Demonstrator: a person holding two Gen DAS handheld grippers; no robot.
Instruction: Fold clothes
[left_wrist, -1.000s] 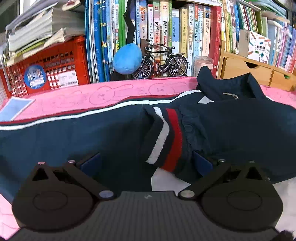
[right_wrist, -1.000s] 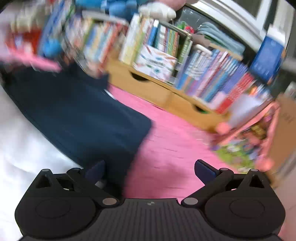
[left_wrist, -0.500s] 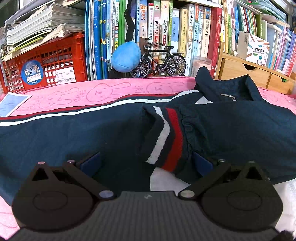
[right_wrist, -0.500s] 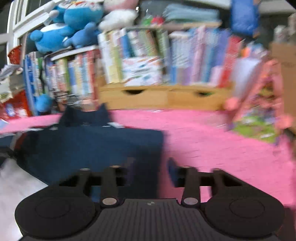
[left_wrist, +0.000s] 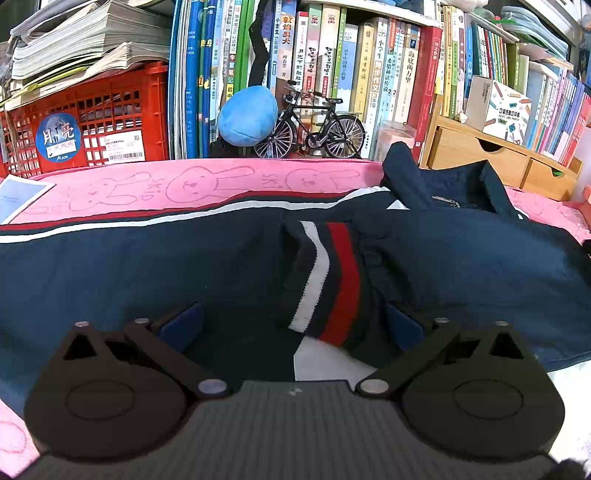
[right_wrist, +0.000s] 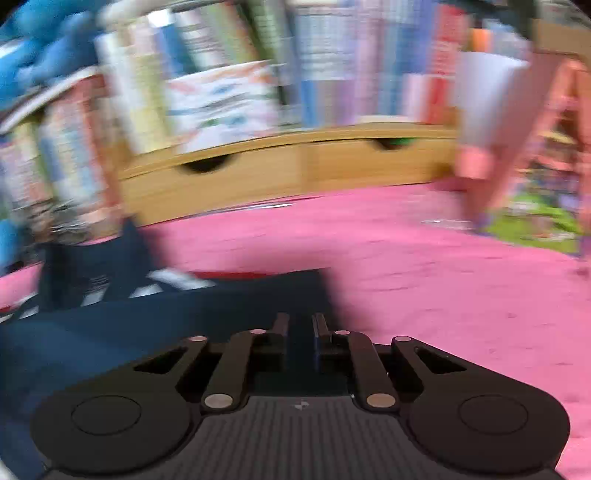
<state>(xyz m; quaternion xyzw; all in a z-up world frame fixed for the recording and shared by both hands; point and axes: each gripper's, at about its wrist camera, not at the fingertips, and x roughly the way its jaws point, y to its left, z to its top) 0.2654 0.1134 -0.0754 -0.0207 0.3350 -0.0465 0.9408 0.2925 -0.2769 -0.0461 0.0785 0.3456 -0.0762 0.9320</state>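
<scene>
Navy jacket (left_wrist: 184, 266) spread across pink cloth (left_wrist: 207, 181), bare pink beyond its right edge; left gripper (left_wrist: 291, 325) wide open over striped cuff (left_wrist: 328, 280), holding nothing; right gripper (right_wrist: 300, 325) closing on jacket's corner

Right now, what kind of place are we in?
Probably a home study or child's room. Packed rows of books line the back, a model bicycle and blue plush stand before them, and a navy jacket lies on a pink bunny-print cover.

Crowded bookshelves (left_wrist: 369, 74) (wooden drawers (right_wrist: 288, 166) beneath)
</scene>
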